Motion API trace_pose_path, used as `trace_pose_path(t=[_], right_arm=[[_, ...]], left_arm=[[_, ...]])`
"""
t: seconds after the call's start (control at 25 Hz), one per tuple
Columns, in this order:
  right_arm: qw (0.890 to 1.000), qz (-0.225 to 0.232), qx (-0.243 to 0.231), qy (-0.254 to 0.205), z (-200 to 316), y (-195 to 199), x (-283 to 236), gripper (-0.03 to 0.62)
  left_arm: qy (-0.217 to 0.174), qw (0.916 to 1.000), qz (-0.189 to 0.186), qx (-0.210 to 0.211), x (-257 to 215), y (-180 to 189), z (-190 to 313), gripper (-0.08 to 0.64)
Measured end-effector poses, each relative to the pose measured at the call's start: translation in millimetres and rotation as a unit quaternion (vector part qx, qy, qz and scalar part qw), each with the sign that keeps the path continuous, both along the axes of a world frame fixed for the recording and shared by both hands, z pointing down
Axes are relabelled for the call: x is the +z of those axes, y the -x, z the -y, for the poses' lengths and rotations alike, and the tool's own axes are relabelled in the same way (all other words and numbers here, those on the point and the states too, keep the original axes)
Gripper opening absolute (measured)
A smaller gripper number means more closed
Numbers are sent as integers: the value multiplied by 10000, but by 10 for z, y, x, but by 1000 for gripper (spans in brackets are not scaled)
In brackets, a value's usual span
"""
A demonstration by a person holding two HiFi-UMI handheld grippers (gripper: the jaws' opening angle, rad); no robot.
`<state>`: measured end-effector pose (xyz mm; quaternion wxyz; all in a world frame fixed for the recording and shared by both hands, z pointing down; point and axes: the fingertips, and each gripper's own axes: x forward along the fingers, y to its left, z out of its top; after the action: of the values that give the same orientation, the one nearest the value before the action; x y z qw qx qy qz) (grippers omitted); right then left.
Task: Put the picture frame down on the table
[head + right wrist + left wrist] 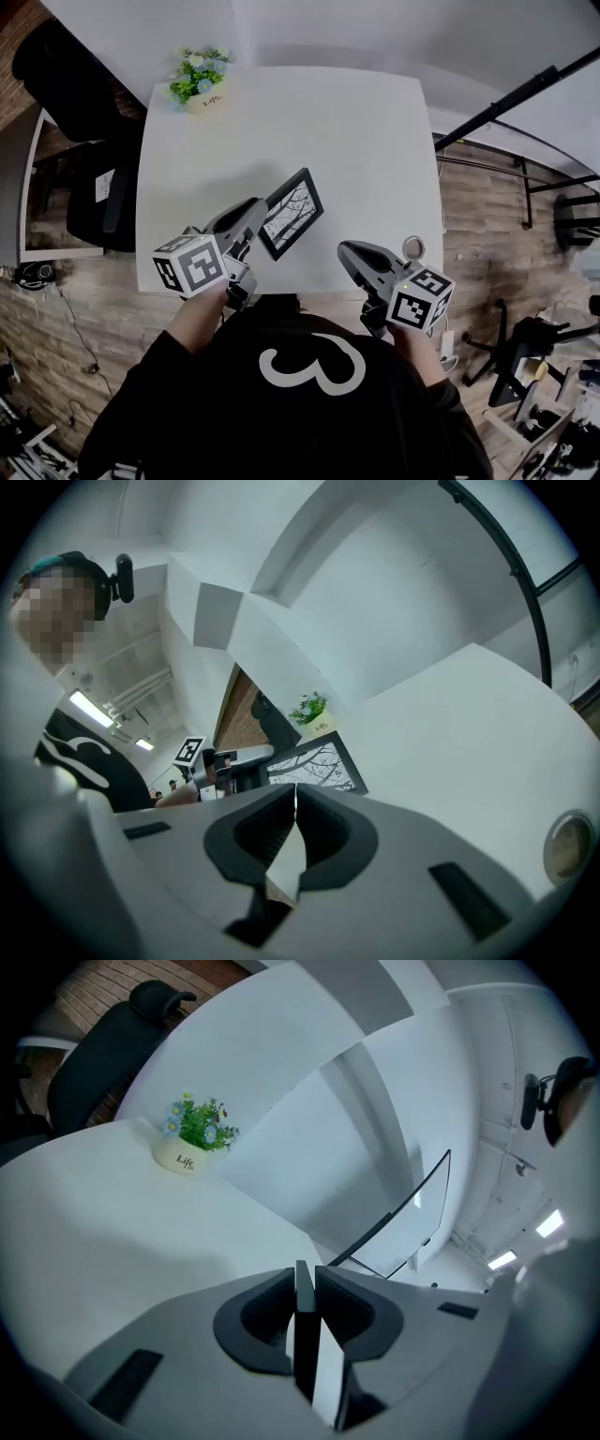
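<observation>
A black picture frame (292, 214) with a bare-tree print hangs tilted over the near part of the white table (356, 141). My left gripper (255, 219) is shut on its left edge. In the left gripper view the frame (302, 1290) shows edge-on as a thin strip pinched between the jaws of the left gripper (303, 1283). My right gripper (345, 249) is to the frame's right at the table's front edge, apart from it and shut on nothing. The right gripper view shows the right gripper (295, 797) with jaws touching, and the frame (317, 764) beyond them. I cannot tell whether the frame touches the table.
A small pot of flowers (200, 82) stands at the table's far left corner. A small round object (412, 247) lies near the right front edge. A black office chair (84, 159) is left of the table, and black poles (511, 98) run to the right.
</observation>
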<state>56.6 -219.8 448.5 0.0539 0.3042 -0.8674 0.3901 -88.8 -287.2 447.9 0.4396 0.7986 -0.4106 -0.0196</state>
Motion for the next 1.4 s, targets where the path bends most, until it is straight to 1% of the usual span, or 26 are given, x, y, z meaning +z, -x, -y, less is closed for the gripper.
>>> trace_pose_path(t=[0.16,0.28,0.68,0.8,0.92,1.12,1.4], right_arm=[[9999,-27,88,77,65,-33,58,24],[9998,110,93,150,54,20,105,24],[9988,144,165,442,106,27,300,23],[9984,210,147,498,112,32,362,23],[9981,213,116,564,107,45,393,23],[9981,210,96,566,101,55,387,23],[9978,275,70,596,92,58,419,23]], left_arm=[[57,9999,-137,-26,55,-5,104,80],[111,9995,-299,-34,104,-1,129,80],[307,9990,-310,4,342,-23,198,80],[428,9984,-370,-53,432,-15,210,81],[456,9983,-334,-104,502,13,209,81],[622,9965,-519,-216,582,76,198,81],[762,9958,-459,-204,687,86,185,84]])
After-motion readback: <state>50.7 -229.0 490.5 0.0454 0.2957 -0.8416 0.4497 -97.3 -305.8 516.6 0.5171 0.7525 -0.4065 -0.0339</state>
